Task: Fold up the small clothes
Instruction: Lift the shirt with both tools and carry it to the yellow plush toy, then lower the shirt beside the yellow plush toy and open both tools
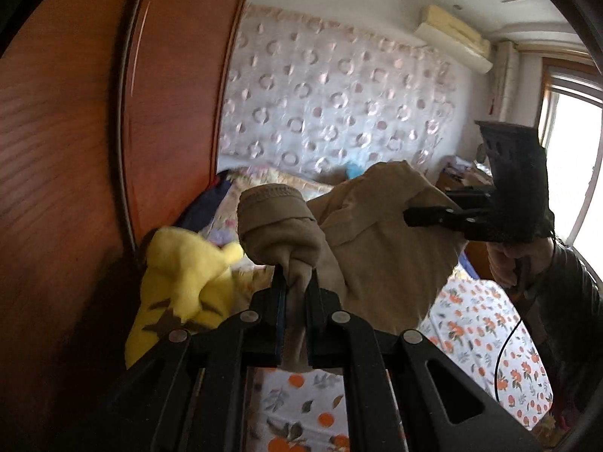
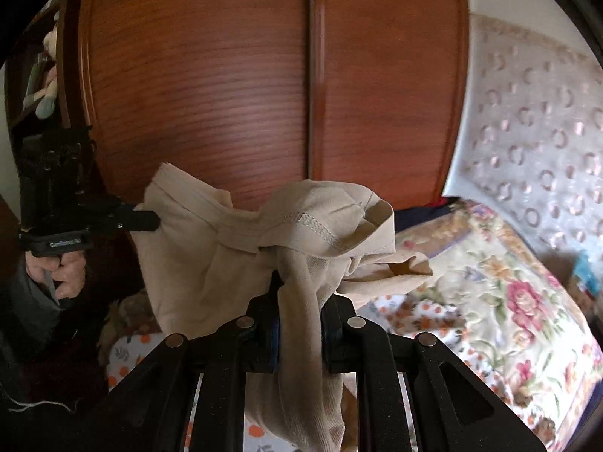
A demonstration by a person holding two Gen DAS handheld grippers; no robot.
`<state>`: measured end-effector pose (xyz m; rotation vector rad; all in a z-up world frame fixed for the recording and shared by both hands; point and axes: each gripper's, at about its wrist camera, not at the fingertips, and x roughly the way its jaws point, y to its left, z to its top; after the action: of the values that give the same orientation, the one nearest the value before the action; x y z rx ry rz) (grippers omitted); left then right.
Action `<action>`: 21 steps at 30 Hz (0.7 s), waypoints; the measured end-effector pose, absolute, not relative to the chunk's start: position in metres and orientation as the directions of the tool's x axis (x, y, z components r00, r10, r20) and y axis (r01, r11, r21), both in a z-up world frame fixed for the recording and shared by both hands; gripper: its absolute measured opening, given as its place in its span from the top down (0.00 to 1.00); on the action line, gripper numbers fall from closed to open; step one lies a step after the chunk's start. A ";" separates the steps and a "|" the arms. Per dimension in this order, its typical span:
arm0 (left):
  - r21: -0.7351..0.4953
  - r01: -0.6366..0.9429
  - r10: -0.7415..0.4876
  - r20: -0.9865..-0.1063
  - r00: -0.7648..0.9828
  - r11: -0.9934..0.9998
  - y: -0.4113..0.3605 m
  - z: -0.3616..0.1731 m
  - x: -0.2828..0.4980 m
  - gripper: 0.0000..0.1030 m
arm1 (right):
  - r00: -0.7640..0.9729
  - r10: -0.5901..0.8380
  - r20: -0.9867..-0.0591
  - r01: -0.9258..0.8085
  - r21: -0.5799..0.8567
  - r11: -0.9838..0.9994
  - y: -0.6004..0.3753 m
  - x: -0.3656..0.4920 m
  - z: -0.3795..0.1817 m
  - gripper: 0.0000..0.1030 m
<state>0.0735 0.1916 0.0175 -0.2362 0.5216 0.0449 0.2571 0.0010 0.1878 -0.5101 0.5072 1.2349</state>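
While the beige garment (image 1: 361, 233) hangs in the air above the bed (image 1: 482, 324), each hand-held gripper is clamped on one end of it: the left hand-held gripper (image 1: 296, 290) pinches a bunched edge, and the right hand-held gripper (image 2: 301, 301) grips another gathered edge. The cloth's long axis runs from one to the other, sagging between them and slightly twisted. Neither is nearer; spreading them apart looks the likely way to flatten it before folding.

White lettering on the left hand-held gripper (image 2: 150, 220) body is too blurred to read.
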 end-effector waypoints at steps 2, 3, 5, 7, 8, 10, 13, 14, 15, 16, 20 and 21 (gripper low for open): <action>-0.226 -0.124 -0.018 -0.538 0.843 0.966 0.194 -0.003 0.086 0.92 | 0.259 0.698 -0.668 -0.961 -0.104 0.257 0.013 0.280 0.166 0.85; -0.240 -0.124 -0.032 -0.559 0.828 0.963 0.194 -0.018 0.097 0.92 | 0.265 0.674 -0.690 -0.958 -0.106 0.268 0.016 0.293 0.155 0.85; -0.244 -0.134 -0.038 -0.590 0.806 0.960 0.191 -0.039 0.109 0.92 | 0.282 0.622 -0.731 -0.949 -0.117 0.293 0.024 0.323 0.134 0.85; -0.241 -0.136 -0.043 -0.615 0.787 0.961 0.188 -0.058 0.127 0.92 | 0.299 0.587 -0.752 -0.940 -0.126 0.318 0.037 0.348 0.121 0.85; -0.241 -0.137 -0.044 -0.622 0.782 0.961 0.186 -0.063 0.133 0.92 | 0.303 0.578 -0.757 -0.938 -0.129 0.323 0.046 0.356 0.116 0.85; -0.241 -0.142 -0.044 -0.632 0.774 0.960 0.186 -0.072 0.145 0.92 | 0.310 0.569 -0.761 -0.936 -0.141 0.321 0.065 0.368 0.109 0.85; -0.244 -0.151 -0.042 -0.637 0.769 0.958 0.188 -0.077 0.148 0.92 | 0.326 0.566 -0.758 -0.935 -0.169 0.313 0.083 0.371 0.103 0.85; -0.241 -0.156 -0.036 -0.641 0.766 0.958 0.189 -0.079 0.149 0.92 | 0.330 0.567 -0.755 -0.935 -0.177 0.308 0.091 0.377 0.102 0.84; -0.233 -0.164 -0.027 -0.648 0.761 0.959 0.190 -0.082 0.151 0.92 | 0.336 0.573 -0.748 -0.935 -0.192 0.298 0.097 0.377 0.100 0.84; -0.224 -0.174 -0.016 -0.655 0.756 0.959 0.193 -0.082 0.155 0.92 | 0.350 0.574 -0.740 -0.931 -0.210 0.298 0.110 0.375 0.099 0.83; -0.211 -0.200 0.006 -0.674 0.738 0.957 0.197 -0.092 0.156 0.92 | 0.424 0.565 -0.708 -0.888 -0.203 0.413 0.112 0.383 0.080 0.68; -0.205 -0.202 0.011 -0.675 0.738 0.958 0.197 -0.093 0.155 0.91 | 0.433 0.571 -0.698 -0.880 -0.189 0.436 0.110 0.382 0.078 0.59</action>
<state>0.1549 0.1966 -0.0935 -0.2742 0.7343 0.1187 0.3822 0.1103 0.0783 -0.5933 0.5990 0.9721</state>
